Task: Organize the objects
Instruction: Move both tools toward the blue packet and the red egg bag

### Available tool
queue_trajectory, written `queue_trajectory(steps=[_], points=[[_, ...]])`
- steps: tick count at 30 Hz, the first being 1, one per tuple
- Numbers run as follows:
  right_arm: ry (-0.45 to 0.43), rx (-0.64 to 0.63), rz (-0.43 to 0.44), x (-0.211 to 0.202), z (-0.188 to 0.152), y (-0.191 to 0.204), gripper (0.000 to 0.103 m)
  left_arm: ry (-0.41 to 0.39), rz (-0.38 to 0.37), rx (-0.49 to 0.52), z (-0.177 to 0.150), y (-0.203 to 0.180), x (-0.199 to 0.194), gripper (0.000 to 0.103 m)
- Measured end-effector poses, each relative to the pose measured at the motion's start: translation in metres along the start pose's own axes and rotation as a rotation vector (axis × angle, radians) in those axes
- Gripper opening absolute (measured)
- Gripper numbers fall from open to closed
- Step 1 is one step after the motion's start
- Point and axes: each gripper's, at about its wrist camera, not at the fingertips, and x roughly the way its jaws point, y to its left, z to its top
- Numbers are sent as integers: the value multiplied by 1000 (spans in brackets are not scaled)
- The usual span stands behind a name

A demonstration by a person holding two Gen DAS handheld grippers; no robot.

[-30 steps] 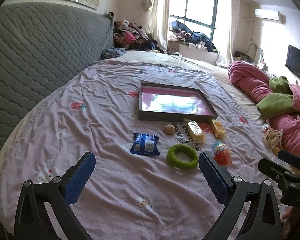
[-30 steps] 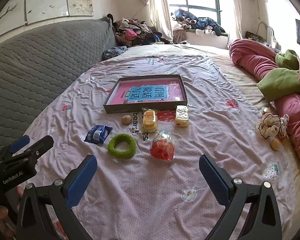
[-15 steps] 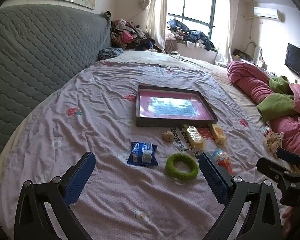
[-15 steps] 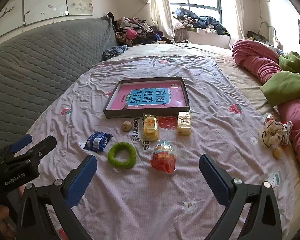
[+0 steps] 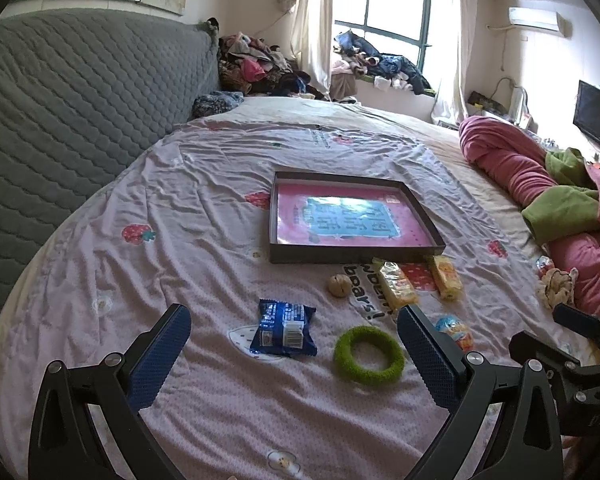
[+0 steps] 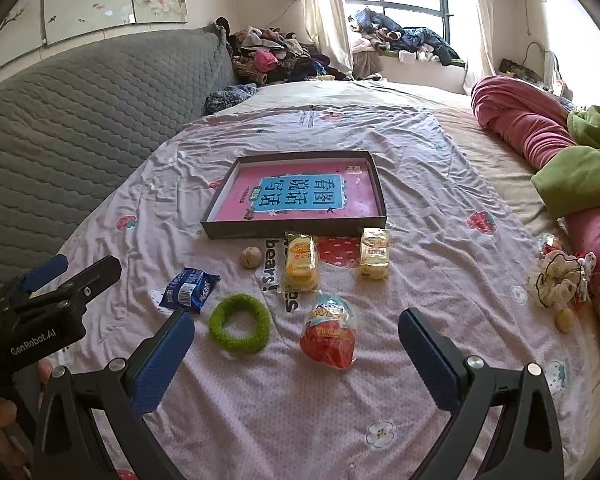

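A: What changes? We bring the left gripper [image 5: 290,354] nearer the blue packet [image 5: 284,327]; the right gripper [image 6: 296,346] faces the red bag [image 6: 329,332].

B: Both gape, empty; the far tray [image 6: 220,232] holds nothing yet, so sorting hasn't begun

Right gripper [image 6: 296,352] hung with fingers spread wide, empty. Between the fingers, ahead: red snack bag [image 6: 329,334]. Just beyond the left finger: green ring [image 6: 239,323], blue packet [image 6: 189,289]. Farther ahead: two yellow packets [image 6: 301,262], small round nut [image 6: 250,257], then dark tray [image 6: 296,229]. Left gripper [image 6: 56,280] stood at far left.
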Motion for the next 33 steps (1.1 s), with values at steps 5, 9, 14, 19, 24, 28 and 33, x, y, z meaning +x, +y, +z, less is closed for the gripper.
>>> queue_trajectory(steps=[5, 9, 14, 19, 24, 28, 33], points=[[18, 4, -2, 12, -1, -3, 103, 25, 3, 0, -2, 0, 17, 103], [33, 12, -5, 21, -3, -7, 103, 48, 3, 2, -6, 1, 30, 103], [61, 17, -6, 35, -6, -11, 103, 83, -2, 5, -13, 0, 47, 103], [79, 19, -16, 47, -10, -14, 103, 104, 2, 15, -20, -2, 59, 103], [107, 17, -17, 59, -15, -15, 103, 128, 4, 17, -26, -1, 71, 103], [124, 18, -17, 67, -19, -15, 103, 142, 3, 18, -30, 1, 79, 103], [140, 27, -16, 76, -23, -18, 103, 158, 2, 24, -34, 1, 87, 103]])
